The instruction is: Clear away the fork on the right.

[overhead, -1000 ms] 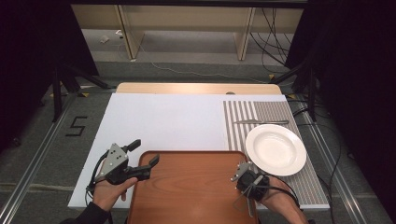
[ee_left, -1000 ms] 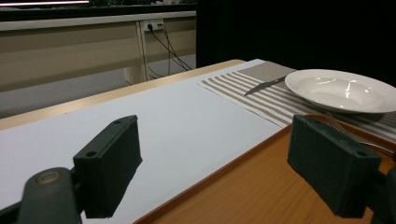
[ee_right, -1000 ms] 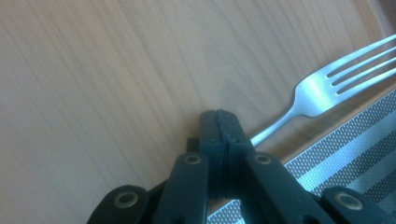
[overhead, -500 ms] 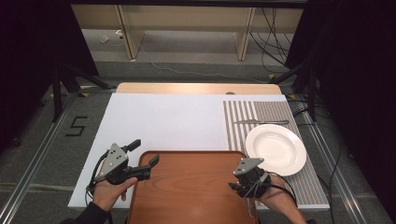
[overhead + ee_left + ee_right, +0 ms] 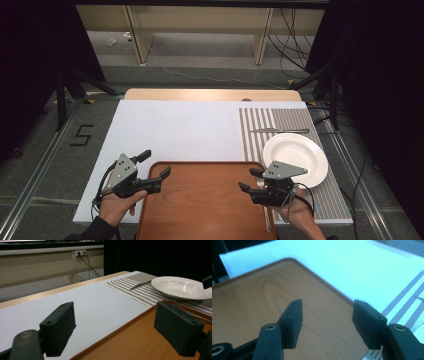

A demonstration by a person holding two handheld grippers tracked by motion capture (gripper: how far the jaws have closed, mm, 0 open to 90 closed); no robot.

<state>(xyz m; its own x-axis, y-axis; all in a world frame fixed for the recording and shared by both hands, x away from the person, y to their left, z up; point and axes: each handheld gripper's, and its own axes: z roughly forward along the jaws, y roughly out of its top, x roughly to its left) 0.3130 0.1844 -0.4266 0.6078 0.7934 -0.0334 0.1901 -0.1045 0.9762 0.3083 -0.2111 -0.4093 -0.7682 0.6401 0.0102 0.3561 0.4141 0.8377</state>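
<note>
A brown wooden tray (image 5: 200, 205) lies at the table's near edge. My left gripper (image 5: 157, 162) hovers at the tray's far left corner, open and empty; its own view (image 5: 115, 322) looks across the tray (image 5: 140, 340) toward the plate (image 5: 180, 287). My right gripper (image 5: 246, 179) points left over the tray's right side. Its jaws have just been opening and nothing is between them (image 5: 327, 315). A fork (image 5: 267, 220) lies along the tray's right edge, partly under that hand; its tines (image 5: 372, 355) show at the bottom of the right gripper view.
A white plate (image 5: 295, 159) sits on a striped placemat (image 5: 260, 125) to the right of the tray, with a knife (image 5: 279, 131) beyond it. A white mat (image 5: 175, 130) covers the table's middle and left. Cables trail on the floor past the table.
The right gripper, shut and pointing down by the tray's right edge a second ago, has opened, risen and now points left over the tray. The left gripper has stayed put.
</note>
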